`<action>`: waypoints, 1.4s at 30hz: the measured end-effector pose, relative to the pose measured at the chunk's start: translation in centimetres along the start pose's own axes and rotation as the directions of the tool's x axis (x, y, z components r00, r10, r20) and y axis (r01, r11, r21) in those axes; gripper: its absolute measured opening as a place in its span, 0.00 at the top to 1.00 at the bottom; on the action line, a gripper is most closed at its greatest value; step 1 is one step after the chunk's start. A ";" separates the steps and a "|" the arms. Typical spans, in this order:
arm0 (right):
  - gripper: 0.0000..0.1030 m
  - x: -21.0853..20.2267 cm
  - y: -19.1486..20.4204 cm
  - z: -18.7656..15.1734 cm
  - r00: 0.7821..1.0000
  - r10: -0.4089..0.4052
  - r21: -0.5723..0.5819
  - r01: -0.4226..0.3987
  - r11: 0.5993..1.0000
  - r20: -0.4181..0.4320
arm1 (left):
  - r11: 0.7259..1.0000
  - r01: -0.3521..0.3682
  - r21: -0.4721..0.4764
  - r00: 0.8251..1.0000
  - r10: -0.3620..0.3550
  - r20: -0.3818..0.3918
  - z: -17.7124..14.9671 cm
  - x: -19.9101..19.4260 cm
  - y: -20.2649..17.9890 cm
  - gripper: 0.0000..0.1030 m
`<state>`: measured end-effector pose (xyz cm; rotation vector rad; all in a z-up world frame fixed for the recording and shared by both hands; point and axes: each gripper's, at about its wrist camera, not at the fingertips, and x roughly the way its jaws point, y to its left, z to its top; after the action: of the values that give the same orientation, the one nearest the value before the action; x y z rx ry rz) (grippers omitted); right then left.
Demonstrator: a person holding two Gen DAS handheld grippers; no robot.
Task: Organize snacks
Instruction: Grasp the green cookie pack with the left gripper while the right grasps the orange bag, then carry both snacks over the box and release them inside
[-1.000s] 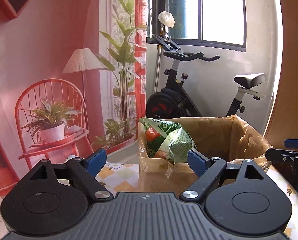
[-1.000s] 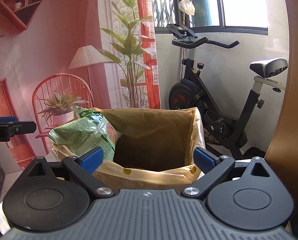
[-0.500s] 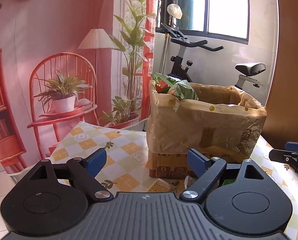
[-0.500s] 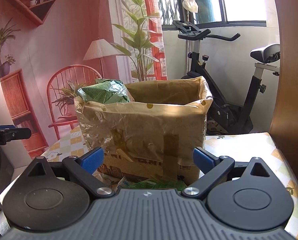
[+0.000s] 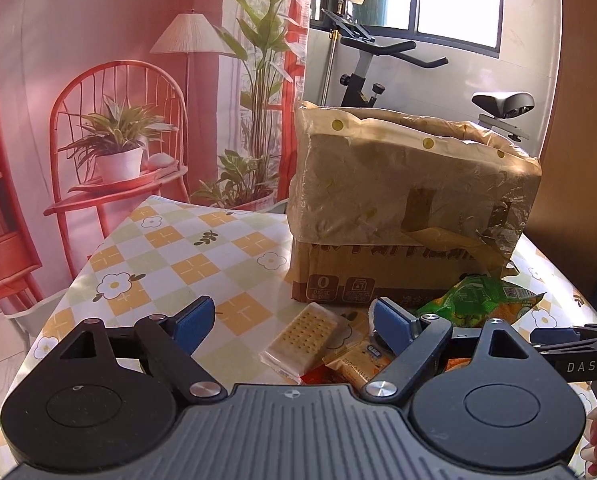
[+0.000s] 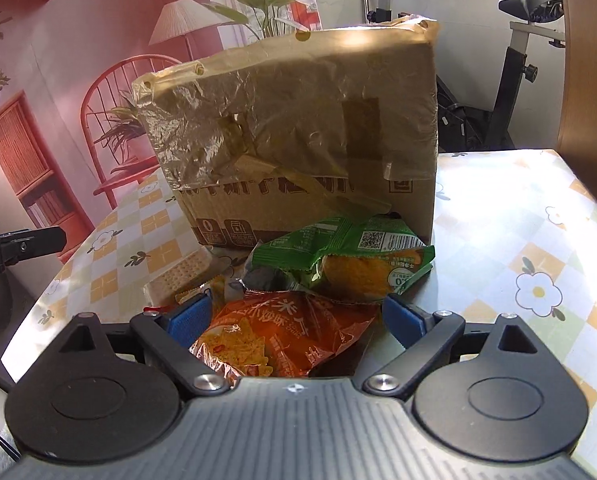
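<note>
A cardboard box lined with a tan plastic bag (image 5: 410, 196) stands on the checked tablecloth; it also shows in the right wrist view (image 6: 298, 128). Snacks lie in front of it: a clear-wrapped cracker pack (image 5: 300, 336), a small yellow packet (image 5: 358, 362), a green bag (image 6: 350, 252) and an orange-red bag (image 6: 282, 332). My left gripper (image 5: 294, 322) is open above the cracker pack. My right gripper (image 6: 296, 318) is open with the orange-red bag between its jaws, not gripped.
The table (image 5: 170, 256) has its left edge close by, with a pink printed backdrop (image 5: 98, 80) behind. An exercise bike (image 6: 518, 60) stands beyond the box. A wooden panel (image 6: 590, 80) rises at the right.
Both grippers have dropped from above the box rim to table level in front of it. The snacks on the table have come into view; the green bag in the box is now hidden.
</note>
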<state>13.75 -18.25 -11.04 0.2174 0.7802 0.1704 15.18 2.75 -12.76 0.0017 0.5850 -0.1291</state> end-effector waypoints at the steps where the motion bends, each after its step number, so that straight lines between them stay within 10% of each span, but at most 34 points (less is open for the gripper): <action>1: 0.08 0.7 0.0 -0.2 1.000 0.005 0.024 -0.005 1.000 -0.018 | 1.000 0.000 -0.003 1.000 0.000 -0.007 -0.2 0.2 0.1 0.14; 14: 0.08 5.4 -1.4 -0.9 0.991 0.049 0.265 -0.014 0.964 -0.126 | 0.999 0.013 -0.040 0.994 -0.017 -0.108 -2.9 2.4 1.7 0.19; 21: 0.30 4.0 -0.1 -0.7 0.994 0.077 0.169 -0.064 0.983 -0.077 | 0.997 0.066 -0.035 0.983 -0.071 -0.169 -4.4 3.3 0.8 0.20; 36: 0.34 0.7 0.2 -1.2 0.999 0.031 0.056 -0.033 0.998 0.031 | 0.989 0.143 0.050 0.939 -0.119 -0.324 -8.5 7.5 -3.5 0.37; 42: 0.34 0.5 0.0 -1.4 0.999 0.034 0.051 -0.036 0.998 0.033 | 0.991 0.123 0.058 0.944 -0.099 -0.315 -8.6 7.3 -3.0 0.62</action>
<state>13.10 -17.93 -12.34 0.2824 0.7498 0.1793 16.14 -0.77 -23.86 0.0656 0.8969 -0.2643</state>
